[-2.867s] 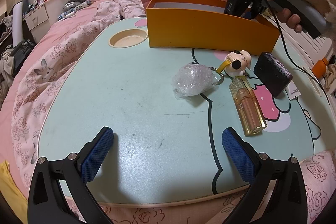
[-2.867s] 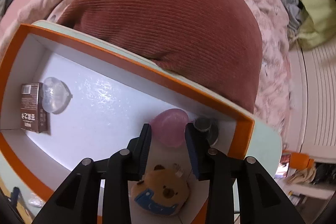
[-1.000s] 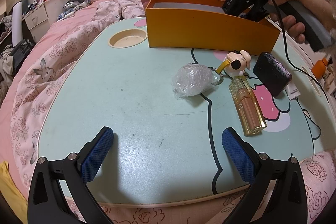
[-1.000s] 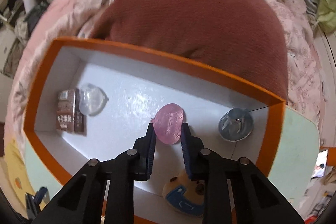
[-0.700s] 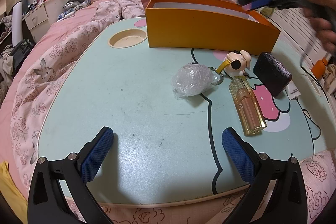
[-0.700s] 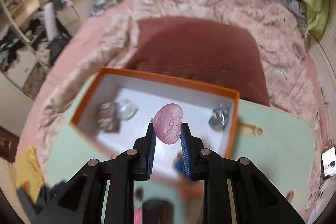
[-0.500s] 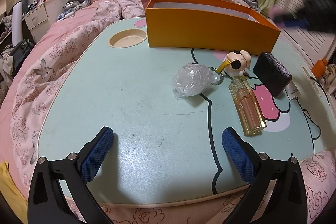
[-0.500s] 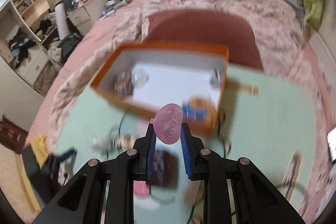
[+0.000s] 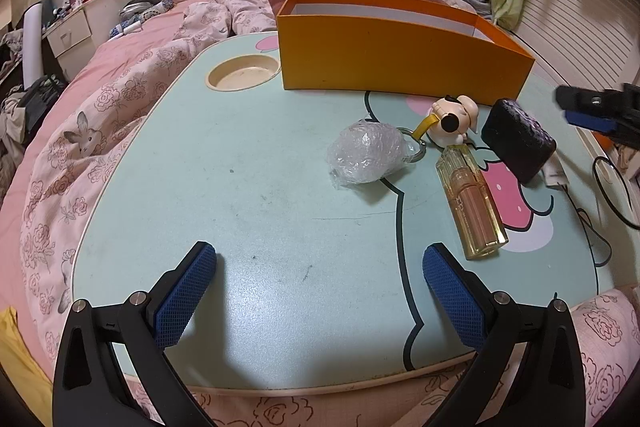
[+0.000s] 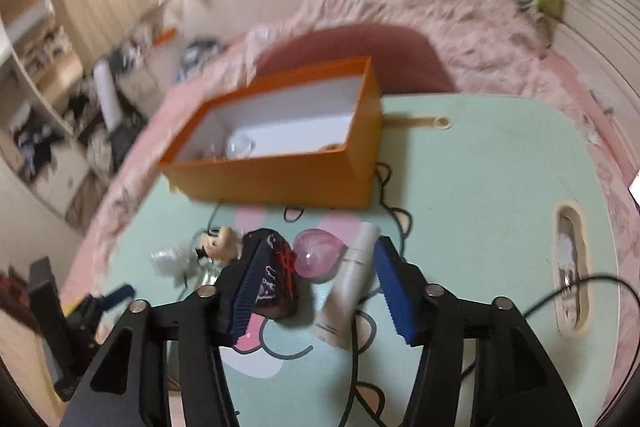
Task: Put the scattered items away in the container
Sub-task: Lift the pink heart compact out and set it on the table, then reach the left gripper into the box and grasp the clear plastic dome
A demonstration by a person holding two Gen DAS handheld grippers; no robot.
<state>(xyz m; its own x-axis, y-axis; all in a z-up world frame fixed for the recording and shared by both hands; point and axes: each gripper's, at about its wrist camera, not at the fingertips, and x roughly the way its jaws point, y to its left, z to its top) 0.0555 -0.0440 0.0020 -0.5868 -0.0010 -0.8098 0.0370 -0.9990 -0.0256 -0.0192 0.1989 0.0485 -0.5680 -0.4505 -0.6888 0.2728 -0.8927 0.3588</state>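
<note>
The orange box (image 9: 400,55) stands at the back of the mint tray table (image 9: 240,187); it also shows in the right wrist view (image 10: 280,163). In front of it lie a clear crumpled bag (image 9: 366,157), a dog keychain (image 9: 454,121), a perfume bottle (image 9: 470,205) and a black pouch (image 9: 518,145). My left gripper (image 9: 316,291) is open and empty above the near table edge. My right gripper (image 10: 320,291) is open above the table; between its fingers I see a pink oval item (image 10: 318,259) and a white tube (image 10: 352,279), with the black pouch (image 10: 276,279) by its left finger.
A round cup recess (image 9: 242,71) is left of the box. A slot recess (image 10: 572,267) and a black cable (image 10: 560,299) lie on the table's right side. Pink bedding (image 9: 100,107) surrounds the table.
My right gripper pulled away from the box with the pink item, swung back over the table and opened. The pink item is out of its grip. My left gripper has not moved.
</note>
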